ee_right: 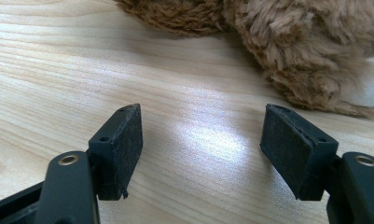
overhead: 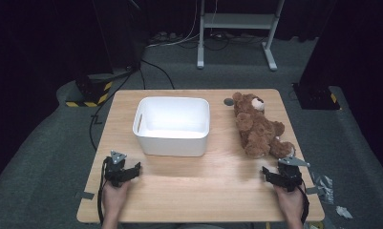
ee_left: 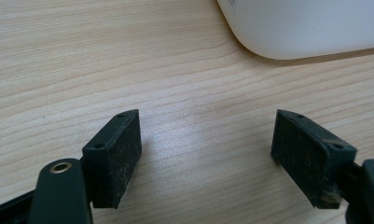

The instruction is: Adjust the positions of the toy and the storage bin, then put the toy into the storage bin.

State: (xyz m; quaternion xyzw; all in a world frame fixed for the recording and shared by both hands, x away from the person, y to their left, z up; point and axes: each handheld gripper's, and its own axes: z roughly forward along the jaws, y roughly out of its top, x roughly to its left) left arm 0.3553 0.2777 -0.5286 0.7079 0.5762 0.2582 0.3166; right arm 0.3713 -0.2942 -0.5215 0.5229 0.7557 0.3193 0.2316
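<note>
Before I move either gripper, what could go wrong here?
The brown plush teddy bear lies near the wooden table's right edge, so a nudge from the right gripper may push it off. The white plastic bin looks light; the left gripper, jaws open, could shove it.

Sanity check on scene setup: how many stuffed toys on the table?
1. A brown teddy bear lies on the table's right side, beside the white bin, just ahead of the right gripper. The bin's visible interior looks empty.
</note>
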